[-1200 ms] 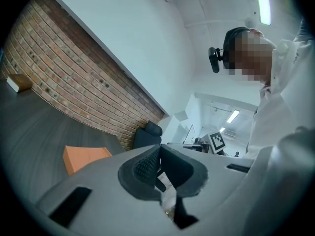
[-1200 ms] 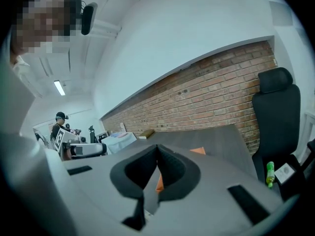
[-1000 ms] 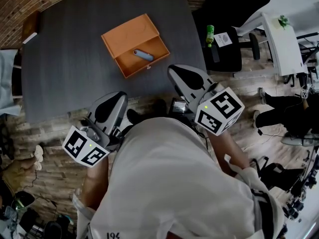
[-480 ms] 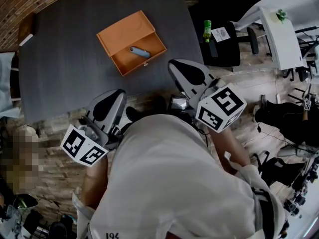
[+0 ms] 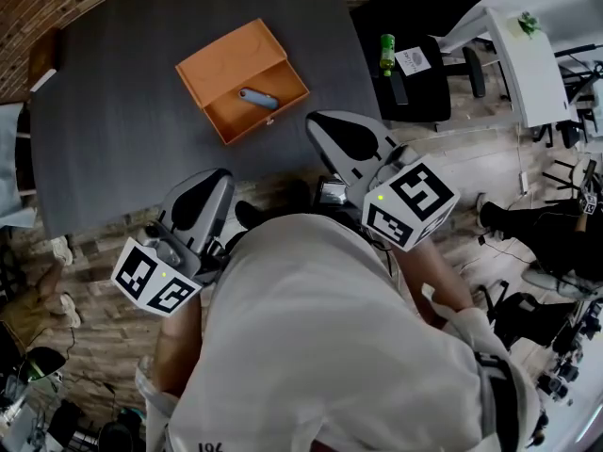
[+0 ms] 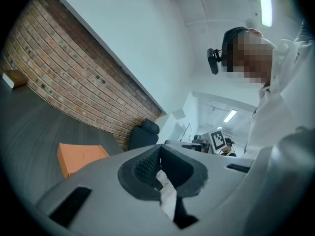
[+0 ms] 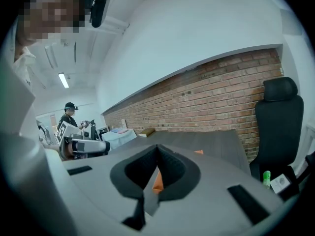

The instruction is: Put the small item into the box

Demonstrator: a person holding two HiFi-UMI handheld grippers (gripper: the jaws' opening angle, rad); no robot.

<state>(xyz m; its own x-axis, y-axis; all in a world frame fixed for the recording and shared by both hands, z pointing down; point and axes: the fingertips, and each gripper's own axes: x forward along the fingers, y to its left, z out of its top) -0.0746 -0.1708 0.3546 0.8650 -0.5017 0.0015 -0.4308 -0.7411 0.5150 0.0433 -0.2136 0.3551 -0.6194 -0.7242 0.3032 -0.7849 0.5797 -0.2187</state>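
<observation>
An open orange box (image 5: 226, 59) lies on the dark grey table (image 5: 122, 130), and a small grey-blue item (image 5: 257, 99) rests inside its tray. My left gripper (image 5: 223, 175) and right gripper (image 5: 314, 122) are held close to my body at the table's near edge, short of the box. Both are shut with nothing between the jaws. In the left gripper view the jaws (image 6: 158, 150) meet above the orange box (image 6: 81, 156). Orange from the box (image 7: 157, 182) shows through the gap under the right gripper's (image 7: 157, 154) closed tips.
A green bottle (image 5: 386, 55) stands on a black chair (image 5: 424, 92) right of the table. A white desk (image 5: 528, 64) is further right. A small brown block (image 5: 42, 59) sits at the table's far left corner. Someone's legs (image 5: 556, 238) lie on the brick floor at right.
The head view has drifted, so the box sits slightly further up and left in the picture. Both grippers stay shut near my body; the right one has edged left.
</observation>
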